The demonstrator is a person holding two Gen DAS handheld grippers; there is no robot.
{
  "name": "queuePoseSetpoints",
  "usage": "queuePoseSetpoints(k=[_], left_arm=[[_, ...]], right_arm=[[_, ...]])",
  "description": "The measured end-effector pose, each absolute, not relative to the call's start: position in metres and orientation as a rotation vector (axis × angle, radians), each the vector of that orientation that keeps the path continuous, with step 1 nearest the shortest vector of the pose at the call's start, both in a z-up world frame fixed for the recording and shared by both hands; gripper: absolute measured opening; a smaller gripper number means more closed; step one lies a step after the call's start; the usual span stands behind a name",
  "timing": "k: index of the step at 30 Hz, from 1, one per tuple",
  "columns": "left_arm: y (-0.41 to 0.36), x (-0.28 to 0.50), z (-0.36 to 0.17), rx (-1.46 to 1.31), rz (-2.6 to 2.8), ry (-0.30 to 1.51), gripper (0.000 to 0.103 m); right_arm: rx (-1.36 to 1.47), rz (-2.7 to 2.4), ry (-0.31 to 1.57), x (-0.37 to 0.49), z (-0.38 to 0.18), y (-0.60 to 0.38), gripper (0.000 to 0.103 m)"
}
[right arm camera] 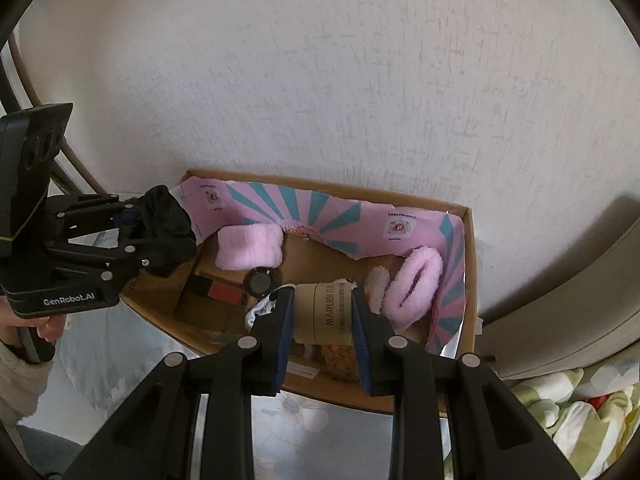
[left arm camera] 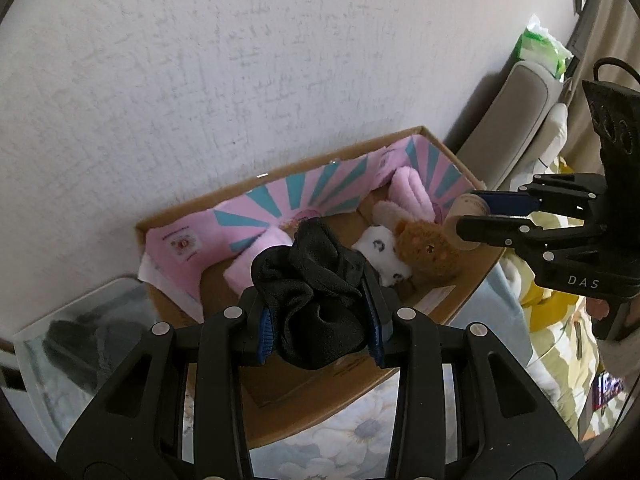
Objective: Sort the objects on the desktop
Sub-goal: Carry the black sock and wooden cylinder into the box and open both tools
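Two handheld grippers work over a cardboard box (right arm camera: 469,280) lined with pink-and-teal paper. The left gripper (left arm camera: 320,320) is clenched on a bunched black cloth (left arm camera: 316,300), held above the box's near-left edge. Ahead of its jaws lie a pink fuzzy roll (left arm camera: 256,260), a spotted white sock (left arm camera: 380,252) and a brown plush bear (left arm camera: 428,250). The right gripper (right arm camera: 322,332) grasps a tan cardboard tube (right arm camera: 322,312) over the box, a pink fuzzy loop (right arm camera: 414,284) just right of its jaws.

Right tongs (right arm camera: 322,320) clamped on beige tube (right arm camera: 323,312) over cardboard box (right arm camera: 469,280), left tongs (right arm camera: 160,236) gripping black cloth (right arm camera: 166,216)
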State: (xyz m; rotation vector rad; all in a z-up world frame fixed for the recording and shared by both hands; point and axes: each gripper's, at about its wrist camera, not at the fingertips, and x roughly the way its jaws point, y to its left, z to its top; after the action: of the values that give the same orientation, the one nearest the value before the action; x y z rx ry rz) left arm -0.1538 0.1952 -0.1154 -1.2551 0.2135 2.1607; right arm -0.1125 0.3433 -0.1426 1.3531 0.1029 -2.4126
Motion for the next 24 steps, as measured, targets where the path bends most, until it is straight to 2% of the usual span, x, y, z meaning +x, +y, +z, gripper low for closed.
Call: queuePoseSetpoints(k=[6,8,9,10,11,13,14,21,24], left_arm=[[0.192,-0.152,-0.120,-1.276,2.161,0.230,0.033],[0.190,-0.152,-0.119,-1.283,2.175,0.231,0.039],[0.190,-0.152,-0.118,-1.287,2.183,0.228,0.059],[0.188,-0.152,-0.117,-1.290,2.193,0.224,0.076],[0.185,-0.152,-0.115,-1.295,2.218,0.221,0.102],[0.179,-0.149,-0.109,-1.273,2.236,0.206,0.103],[0.176,-0.148,-0.106,-1.267,2.238,0.201,0.103],[0.141,-0.135,-0.084,-1.246,2.356,0.274,0.103],[0.115,-0.128,-0.076,-1.248,2.410,0.271,0.103]], right_arm=[[1.355,-2.381,0.111,-0.117,-0.149,0.345,0.026],[1.358,-2.381,0.115,-0.119,-0.151,0.345,0.026],[1.364,-2.375,0.116,-0.119,-0.151,0.345,0.027],[1.379,-2.357,0.113,-0.121,-0.153,0.345,0.037],[1.402,-2.338,0.108,-0.122,-0.155,0.344,0.052],[1.420,-2.344,0.101,-0.123,-0.156,0.345,0.067],[1.412,-2.354,0.090,-0.121,-0.155,0.347,0.068],[1.330,-2.425,0.130,-0.106,-0.135,0.344,0.068],[1.288,-2.524,0.214,-0.098,-0.122,0.335,0.068]])
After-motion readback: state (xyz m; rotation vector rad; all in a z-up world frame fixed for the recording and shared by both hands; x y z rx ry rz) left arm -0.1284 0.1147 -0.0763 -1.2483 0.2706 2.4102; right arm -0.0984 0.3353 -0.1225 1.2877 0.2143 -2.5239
